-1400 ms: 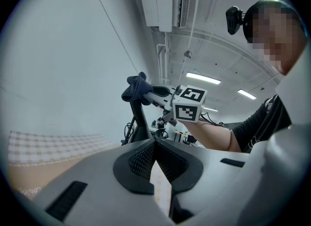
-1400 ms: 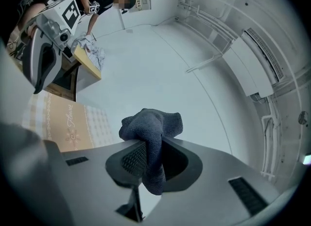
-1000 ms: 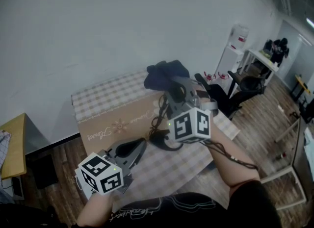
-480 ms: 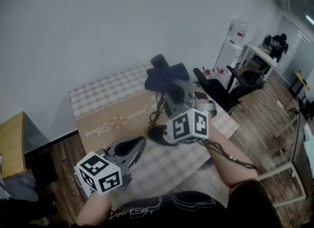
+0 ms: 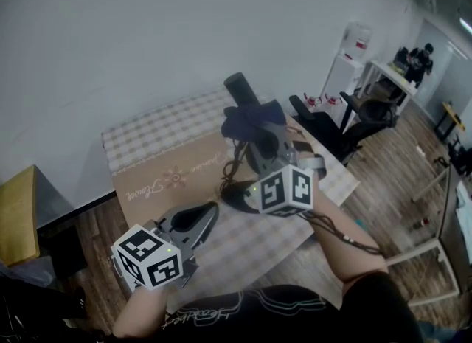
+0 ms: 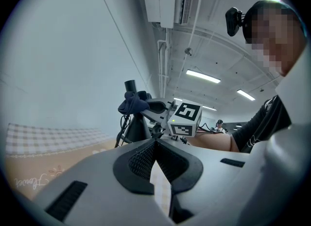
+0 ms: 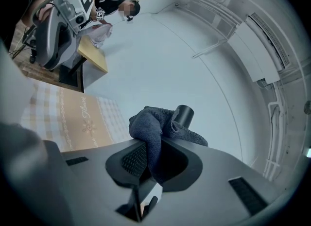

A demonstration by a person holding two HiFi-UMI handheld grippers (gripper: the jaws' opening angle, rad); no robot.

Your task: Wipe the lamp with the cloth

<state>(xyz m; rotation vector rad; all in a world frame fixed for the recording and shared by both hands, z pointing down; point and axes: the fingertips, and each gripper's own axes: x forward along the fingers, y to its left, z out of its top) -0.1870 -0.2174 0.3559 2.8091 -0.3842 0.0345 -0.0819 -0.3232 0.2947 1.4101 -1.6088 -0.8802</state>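
A black lamp stands on the table, its cylindrical head [image 5: 240,87] sticking up above a dark blue cloth [image 5: 254,119] and its round base [image 5: 237,198] lying below. My right gripper [image 5: 259,136] is shut on the cloth, which is draped against the lamp just under the head. The right gripper view shows the cloth [image 7: 150,128] bunched between the jaws with the lamp head [image 7: 183,114] behind it. My left gripper [image 5: 198,220] hangs low at the table's near edge, shut and holding nothing. Its own view shows the lamp [image 6: 130,86] and cloth [image 6: 133,104] ahead.
The table [image 5: 147,142] has a checked cover with a tan runner. The lamp's black cable [image 5: 230,168] hangs by the stem. A black office chair [image 5: 332,124] stands right of the table, a wooden desk [image 5: 18,216] at left, and a white wall behind.
The right gripper has drawn the cloth down off the lamp's top, so the black head now shows above it. The left gripper has barely moved.
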